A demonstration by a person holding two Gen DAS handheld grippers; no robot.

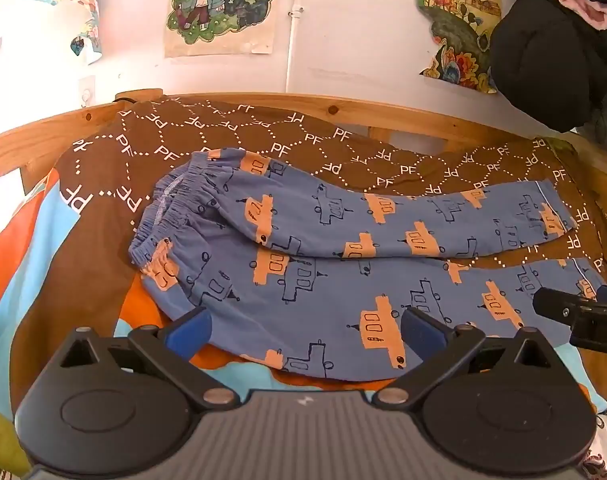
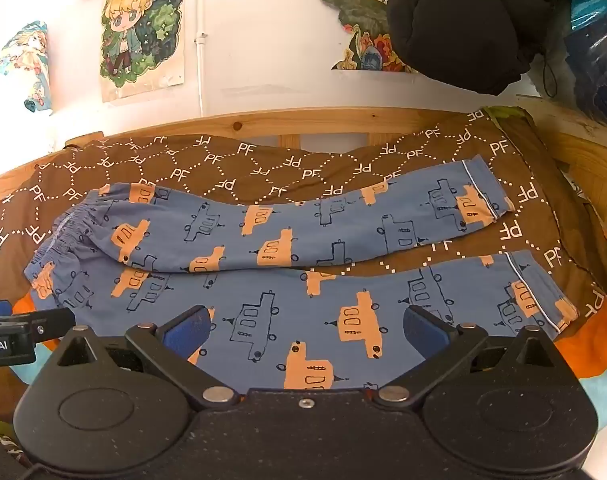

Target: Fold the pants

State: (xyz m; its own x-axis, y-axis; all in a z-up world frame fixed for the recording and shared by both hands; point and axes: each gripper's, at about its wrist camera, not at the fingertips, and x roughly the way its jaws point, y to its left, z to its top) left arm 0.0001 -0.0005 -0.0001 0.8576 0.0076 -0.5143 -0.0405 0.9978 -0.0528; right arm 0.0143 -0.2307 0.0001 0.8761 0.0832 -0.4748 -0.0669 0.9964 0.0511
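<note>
Pants lie flat on my bed's brown blanket, waistband left, both legs running right and spread slightly apart at the cuffs. My left tool hovers over the near leg close to the waist, fingers wide apart, gripping nothing. My right tool hovers over the same leg nearer the cuff, also spread apart and empty.
</note>
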